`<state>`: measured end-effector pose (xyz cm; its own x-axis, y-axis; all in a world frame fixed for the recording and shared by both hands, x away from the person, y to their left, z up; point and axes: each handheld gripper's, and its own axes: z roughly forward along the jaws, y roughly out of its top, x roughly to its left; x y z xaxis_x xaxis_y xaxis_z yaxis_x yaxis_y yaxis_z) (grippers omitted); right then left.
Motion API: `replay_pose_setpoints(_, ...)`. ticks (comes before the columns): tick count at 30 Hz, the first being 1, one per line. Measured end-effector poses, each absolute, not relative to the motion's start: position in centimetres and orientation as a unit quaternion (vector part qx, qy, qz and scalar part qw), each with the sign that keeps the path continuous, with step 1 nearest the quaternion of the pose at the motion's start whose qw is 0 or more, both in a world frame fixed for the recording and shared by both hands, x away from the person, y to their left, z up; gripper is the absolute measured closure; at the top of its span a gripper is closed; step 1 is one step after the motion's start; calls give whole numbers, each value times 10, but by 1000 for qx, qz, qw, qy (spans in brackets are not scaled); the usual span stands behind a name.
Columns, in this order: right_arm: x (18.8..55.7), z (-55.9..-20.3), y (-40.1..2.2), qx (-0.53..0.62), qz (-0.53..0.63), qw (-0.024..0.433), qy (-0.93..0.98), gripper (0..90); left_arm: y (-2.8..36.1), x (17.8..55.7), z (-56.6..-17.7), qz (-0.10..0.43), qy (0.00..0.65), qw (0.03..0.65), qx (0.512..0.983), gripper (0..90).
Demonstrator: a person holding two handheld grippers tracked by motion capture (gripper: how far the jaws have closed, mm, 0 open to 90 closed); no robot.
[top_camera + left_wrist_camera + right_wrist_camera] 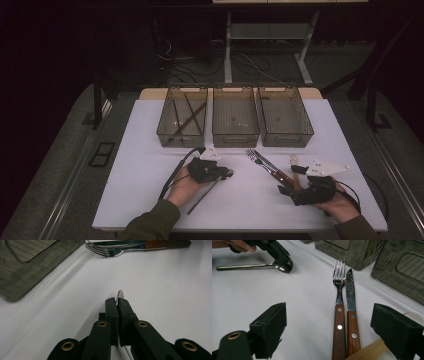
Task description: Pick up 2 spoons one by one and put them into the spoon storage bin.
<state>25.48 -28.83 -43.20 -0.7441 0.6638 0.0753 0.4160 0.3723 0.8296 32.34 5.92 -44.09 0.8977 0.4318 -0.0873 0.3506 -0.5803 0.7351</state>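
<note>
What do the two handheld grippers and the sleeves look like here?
Both the left gripper and right gripper are matte black, with two blocky jaws on linkage arms pinned by brass-coloured rivets. Each carries a pale grey three-cornered plate on top. A black cable trails from the left one. The sleeves are olive green.

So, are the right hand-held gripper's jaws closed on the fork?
No: in the right gripper view the right hand-held gripper has its jaws standing wide apart, with the fork and knife lying untouched on the table between them.
</note>
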Motion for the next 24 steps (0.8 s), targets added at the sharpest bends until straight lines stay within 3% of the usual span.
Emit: replay_pose_setpoints(24,254,-430,-288,333,458,137,813,135,56,347,-422,46,228,417,879,876)
